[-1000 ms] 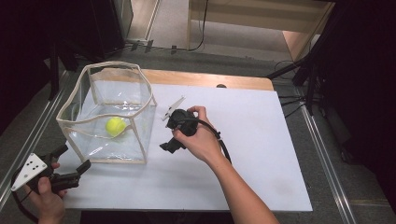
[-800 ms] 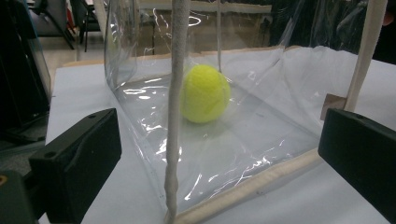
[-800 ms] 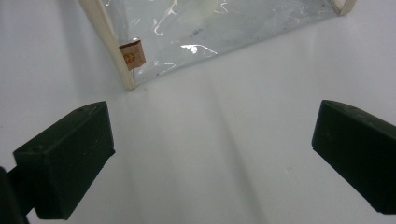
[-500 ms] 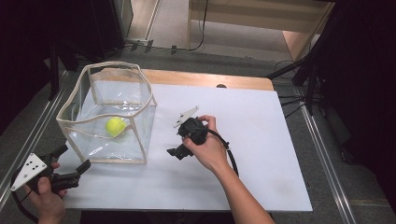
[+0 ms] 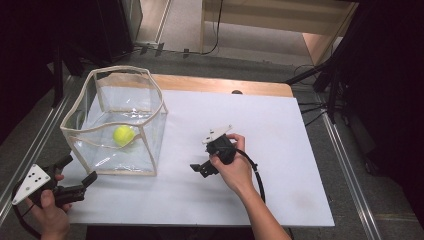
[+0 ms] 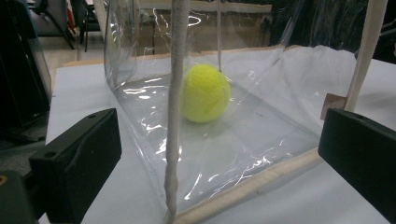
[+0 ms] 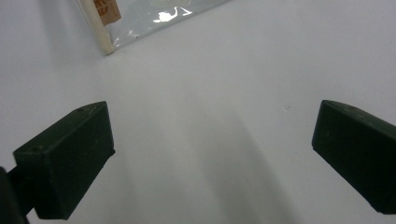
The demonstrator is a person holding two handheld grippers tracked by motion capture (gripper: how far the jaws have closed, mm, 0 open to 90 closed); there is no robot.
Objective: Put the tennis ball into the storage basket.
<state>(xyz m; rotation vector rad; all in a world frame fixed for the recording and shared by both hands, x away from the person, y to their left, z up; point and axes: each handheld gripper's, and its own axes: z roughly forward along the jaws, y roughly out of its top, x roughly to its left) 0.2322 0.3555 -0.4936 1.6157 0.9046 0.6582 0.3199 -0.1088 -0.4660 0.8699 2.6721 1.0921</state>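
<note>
Currently right gripper jaws wide apart, empty, over bare white table; corner of clear bag lies ahead-left of its fingers, apart. Left gripper also open, holding nothing, jaws aimed at bag's near corner seam, not touching. Tennis ball sits inside bag, beyond left fingertips, btw them.

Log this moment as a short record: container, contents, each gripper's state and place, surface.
container: clear bag, upright, top open, on table's left
contents: yellow ball on bag floor
left gripper: open, empty, by bag's near corner, apart from it
right gripper: open, empty, over bare table right of bag
surface: white table
</note>
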